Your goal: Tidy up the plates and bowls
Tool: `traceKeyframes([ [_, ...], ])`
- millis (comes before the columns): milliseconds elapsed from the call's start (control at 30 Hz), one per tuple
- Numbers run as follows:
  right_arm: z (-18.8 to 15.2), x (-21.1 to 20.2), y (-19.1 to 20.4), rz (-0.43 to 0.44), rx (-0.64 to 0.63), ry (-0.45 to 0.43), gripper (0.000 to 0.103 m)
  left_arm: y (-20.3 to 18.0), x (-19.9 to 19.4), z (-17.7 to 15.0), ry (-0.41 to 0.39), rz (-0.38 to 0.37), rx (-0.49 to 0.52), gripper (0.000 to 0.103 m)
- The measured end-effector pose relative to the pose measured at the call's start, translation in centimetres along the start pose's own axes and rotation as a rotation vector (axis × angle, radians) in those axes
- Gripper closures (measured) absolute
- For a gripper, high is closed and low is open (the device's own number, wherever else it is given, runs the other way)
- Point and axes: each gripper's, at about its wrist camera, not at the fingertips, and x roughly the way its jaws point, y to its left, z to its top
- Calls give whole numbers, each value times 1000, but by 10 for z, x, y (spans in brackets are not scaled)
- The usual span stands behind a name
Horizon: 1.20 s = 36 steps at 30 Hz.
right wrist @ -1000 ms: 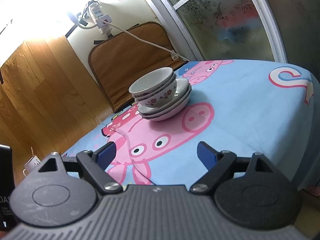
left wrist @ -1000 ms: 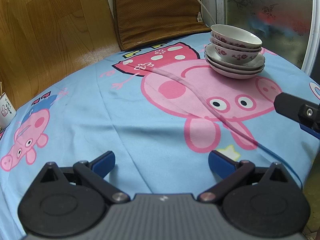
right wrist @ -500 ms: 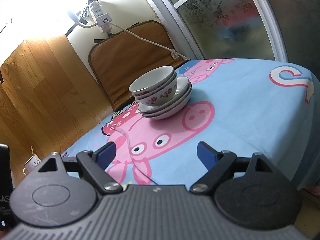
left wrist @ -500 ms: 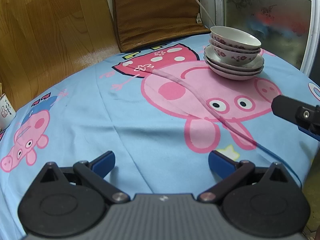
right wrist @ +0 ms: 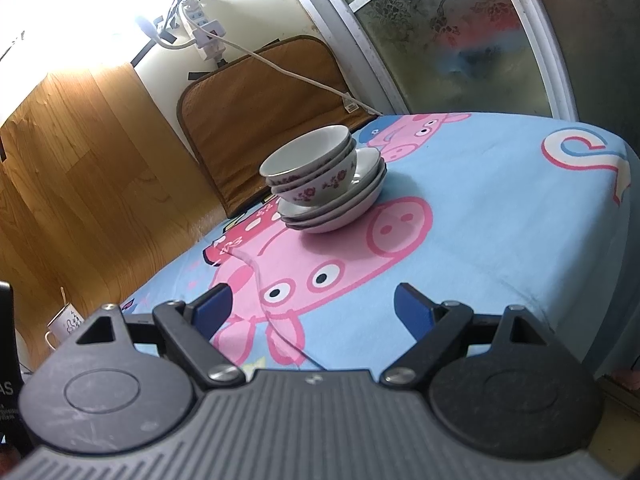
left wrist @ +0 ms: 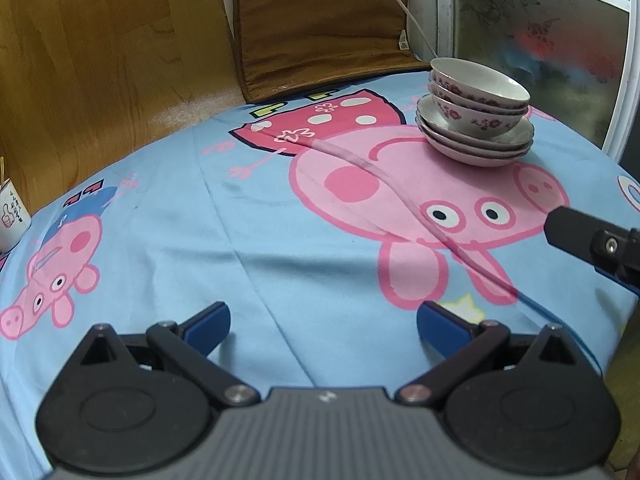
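The tabletop [left wrist: 280,240], under a blue cartoon-pig cloth, carries one pile of crockery toward two o'clock in the left wrist view and near twelve o'clock in the right wrist view. The plates [left wrist: 476,144] sit nested at the bottom, three as far as the rims show, and the bowls [left wrist: 478,92] sit nested on top of them, apparently three; the uppermost bowl looks empty. Judged from this, the sorting seems done or nearly so, with nothing else loose on the cloth and only a withdrawal left. The brown cushion [left wrist: 320,20] leans at twelve o'clock behind the pile, and a white mug [left wrist: 12,216] stands at nine o'clock. The left tongs [left wrist: 322,320] and right tongs [right wrist: 312,308] are both spread wide, gripping nothing, well short of the pile.
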Motion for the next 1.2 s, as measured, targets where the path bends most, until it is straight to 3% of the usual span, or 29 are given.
traceKeyframes([
  [167,1,0,2,1,-8,0,13,6,-2,3,-10,2,-17,0],
  [533,13,-6,6,-6,-30,-48,13,10,-17,26,-91,84,24,0],
  [1000,58,-13,17,25,-108,-146,10,8,-52,76,-273,126,33,0],
  [1200,56,-14,15,22,-134,-162,9,8,-53,73,-230,68,-4,0],
])
